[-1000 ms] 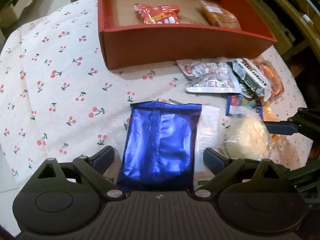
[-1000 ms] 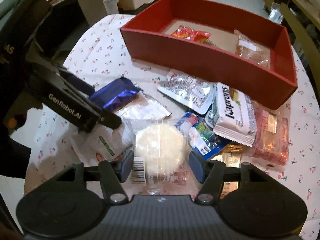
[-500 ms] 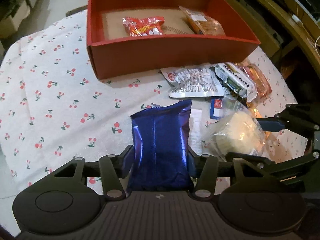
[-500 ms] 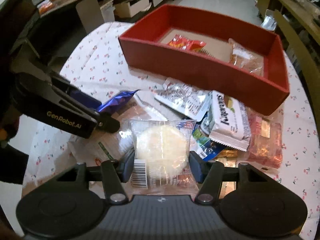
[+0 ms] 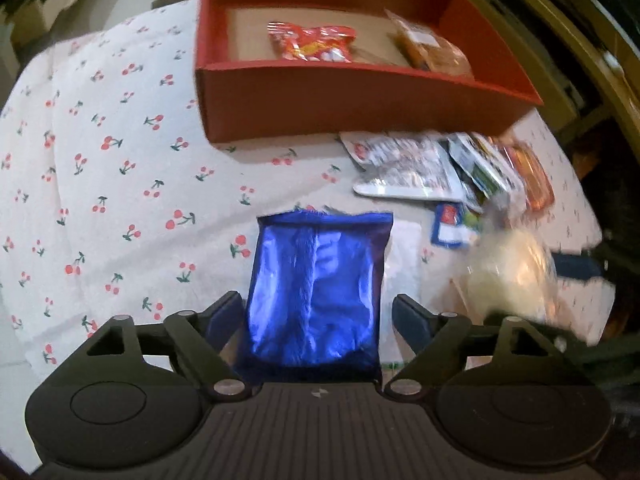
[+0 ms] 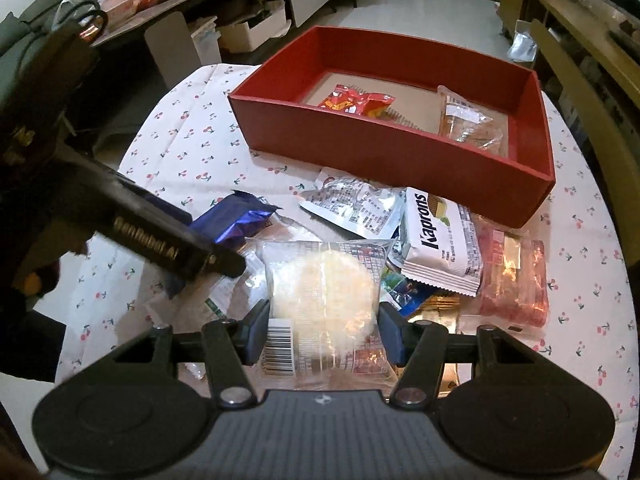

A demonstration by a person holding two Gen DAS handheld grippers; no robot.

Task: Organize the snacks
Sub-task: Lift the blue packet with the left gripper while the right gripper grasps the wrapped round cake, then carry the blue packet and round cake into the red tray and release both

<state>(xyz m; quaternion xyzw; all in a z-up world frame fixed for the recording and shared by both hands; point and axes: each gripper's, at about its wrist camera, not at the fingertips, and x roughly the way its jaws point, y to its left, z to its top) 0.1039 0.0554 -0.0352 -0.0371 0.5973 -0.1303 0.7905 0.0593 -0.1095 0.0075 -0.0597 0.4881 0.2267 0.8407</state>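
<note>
Blue pack (image 5: 316, 292) is sitting between the left gripper's (image 5: 318, 314) fingers, near the red box's (image 5: 360, 108) front wall. Jaws are opening: gap showing on the right side, left pad just beside the pack, so no clamp now.

Right gripper (image 6: 322, 330) is clamping the clear rice-cake pack (image 6: 324, 300), both pads pressing its sides, pack sticking out toward the box.

Red box is sitting at the far side of the cherry-print cloth (image 5: 100, 184). Inside it 2 snacks are lying: a red-orange bag (image 6: 356, 102) left of centre and a clear pack of brownish pieces (image 6: 468, 122) toward the right end.

In front of the box, right half, a loose pile is lying: silver pouch (image 6: 356, 208) nearest the box wall, white wafer pack (image 6: 440, 240) overlapping beside it, pinkish clear pack (image 6: 512, 284) further right, small colourful packs under them. In the right wrist view the left gripper's black arm is crossing left of the pile, over the blue pack.
</note>
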